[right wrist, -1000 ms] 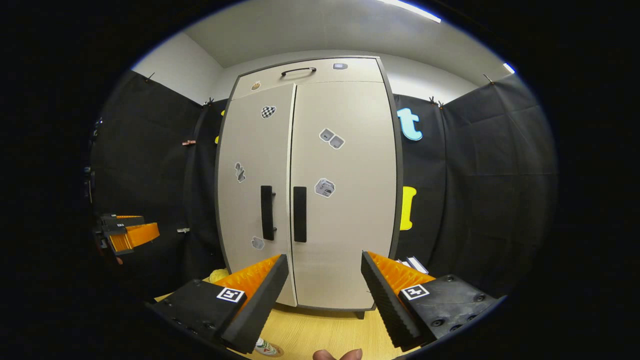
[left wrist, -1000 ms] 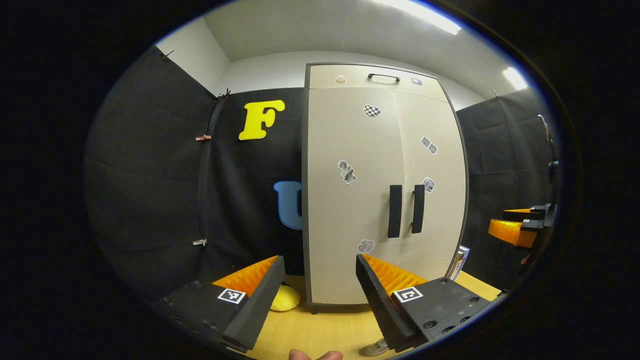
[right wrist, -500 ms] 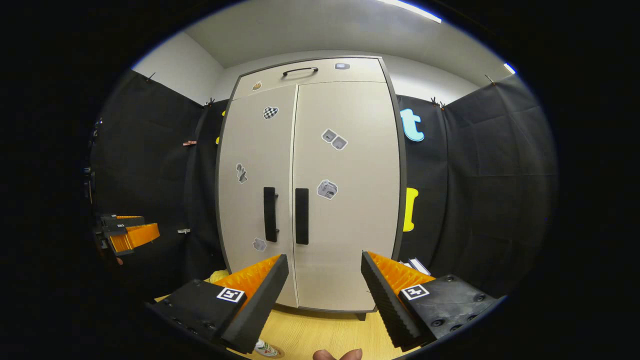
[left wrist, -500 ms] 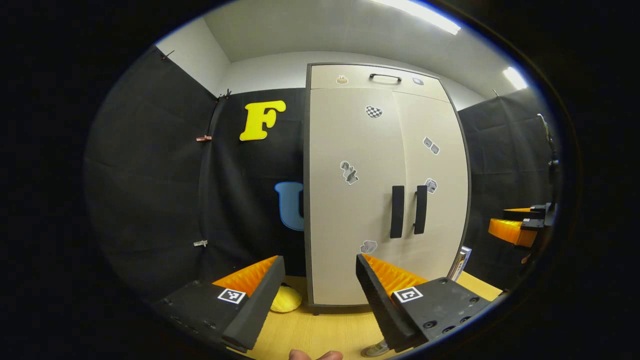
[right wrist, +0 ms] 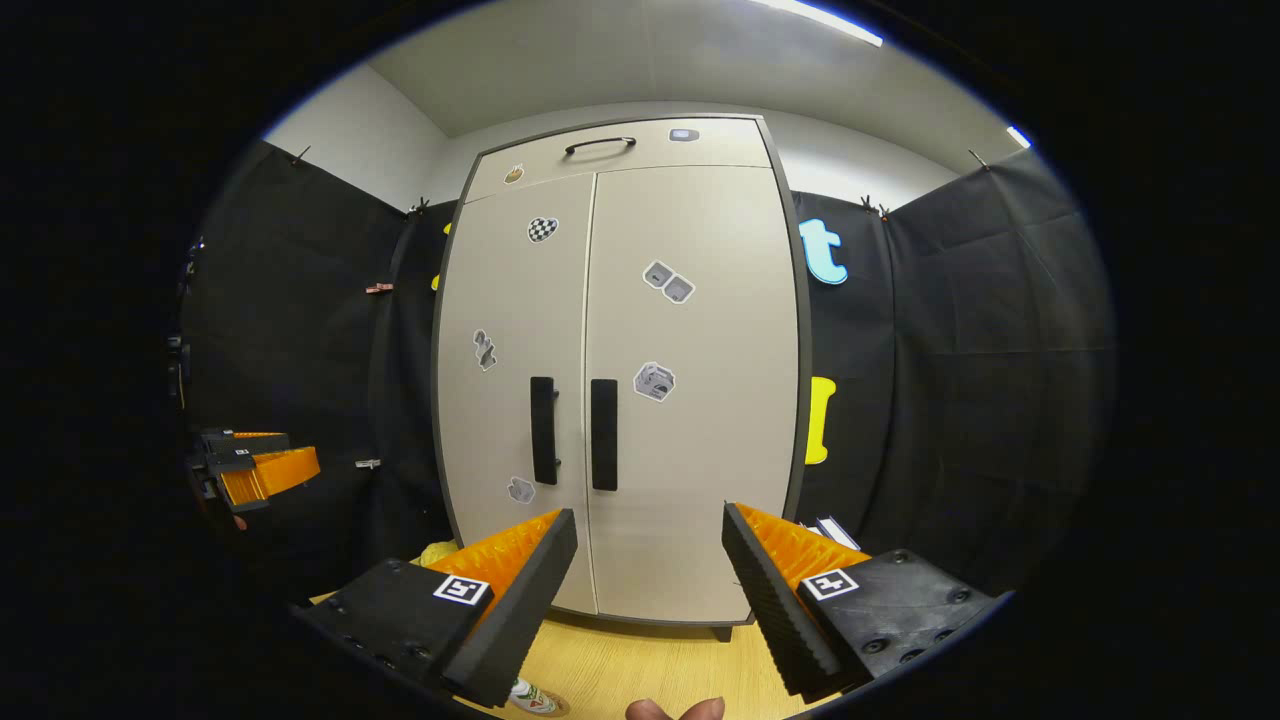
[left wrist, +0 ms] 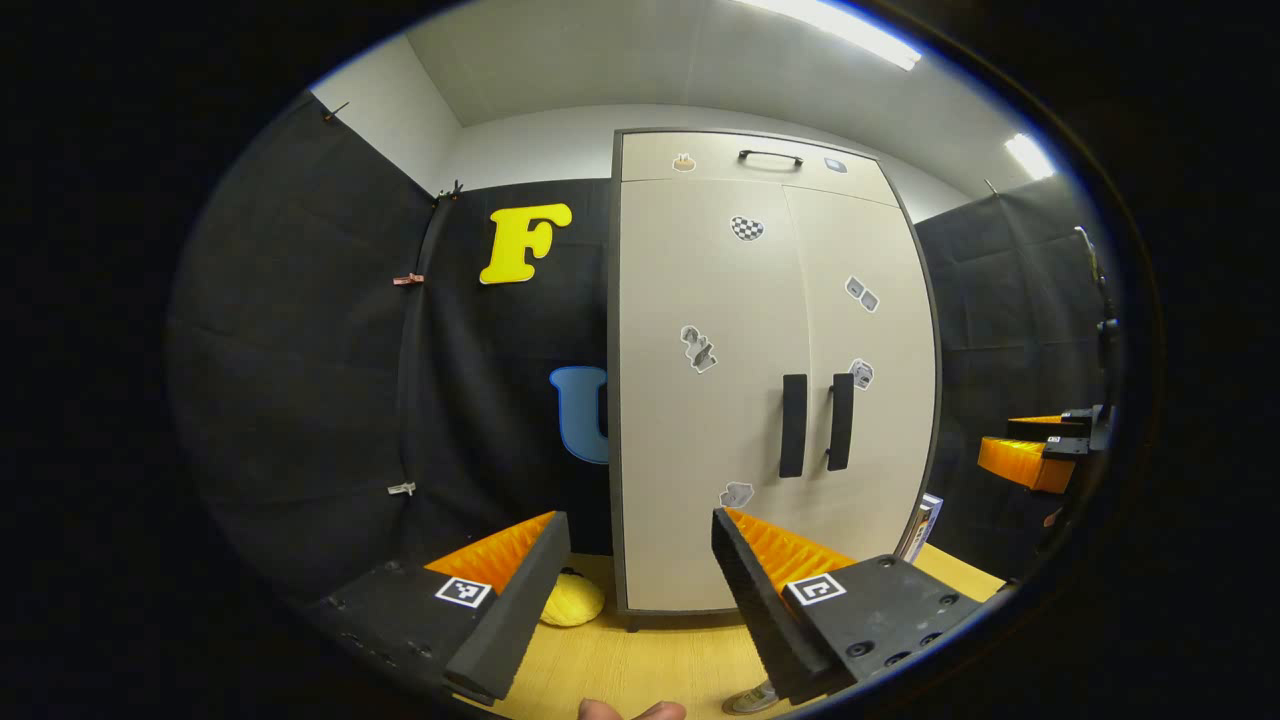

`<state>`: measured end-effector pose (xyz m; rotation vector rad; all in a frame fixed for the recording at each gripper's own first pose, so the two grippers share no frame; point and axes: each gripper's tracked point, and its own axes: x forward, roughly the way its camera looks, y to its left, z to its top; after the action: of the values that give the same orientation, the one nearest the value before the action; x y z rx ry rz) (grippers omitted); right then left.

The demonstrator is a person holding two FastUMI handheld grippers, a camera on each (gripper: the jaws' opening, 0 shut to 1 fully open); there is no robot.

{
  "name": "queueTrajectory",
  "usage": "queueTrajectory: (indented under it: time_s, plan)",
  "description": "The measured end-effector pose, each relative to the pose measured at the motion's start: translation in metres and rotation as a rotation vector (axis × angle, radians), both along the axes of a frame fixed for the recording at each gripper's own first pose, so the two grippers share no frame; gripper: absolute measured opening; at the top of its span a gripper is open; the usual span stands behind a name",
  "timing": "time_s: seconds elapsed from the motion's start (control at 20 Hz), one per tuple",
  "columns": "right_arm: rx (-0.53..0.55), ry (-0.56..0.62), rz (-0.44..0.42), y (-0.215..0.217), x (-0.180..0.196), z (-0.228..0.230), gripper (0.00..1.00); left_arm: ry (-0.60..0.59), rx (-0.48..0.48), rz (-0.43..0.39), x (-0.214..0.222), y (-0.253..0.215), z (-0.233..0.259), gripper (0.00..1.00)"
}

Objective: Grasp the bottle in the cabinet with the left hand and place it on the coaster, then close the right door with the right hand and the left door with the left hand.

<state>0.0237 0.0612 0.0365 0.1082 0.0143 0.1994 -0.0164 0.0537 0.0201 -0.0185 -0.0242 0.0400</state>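
Left gripper [left wrist: 640,560] hangs with fingers spread wide, nothing between them, facing the cabinet [left wrist: 700,400]. Right gripper [right wrist: 650,565] likewise gapes, square on to the cabinet. Both cabinet doors, left door [right wrist: 510,380] and right door [right wrist: 690,380], sit flush, handles side by side. A bottle [right wrist: 530,696] stands on the wooden table [right wrist: 640,665] before the cabinet; a yellow object [left wrist: 572,600] lies at the cabinet's left foot.
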Motion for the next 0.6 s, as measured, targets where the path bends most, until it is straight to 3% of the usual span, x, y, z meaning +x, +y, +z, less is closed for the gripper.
queueTrajectory:
  time_s: [0.6]
  plan:
    - [0.001, -0.009, 0.000, -0.0008, -0.0072, 0.0039, 0.97, -0.005, 0.006, 0.003, -0.0079, 0.0001, 0.0025, 0.92]
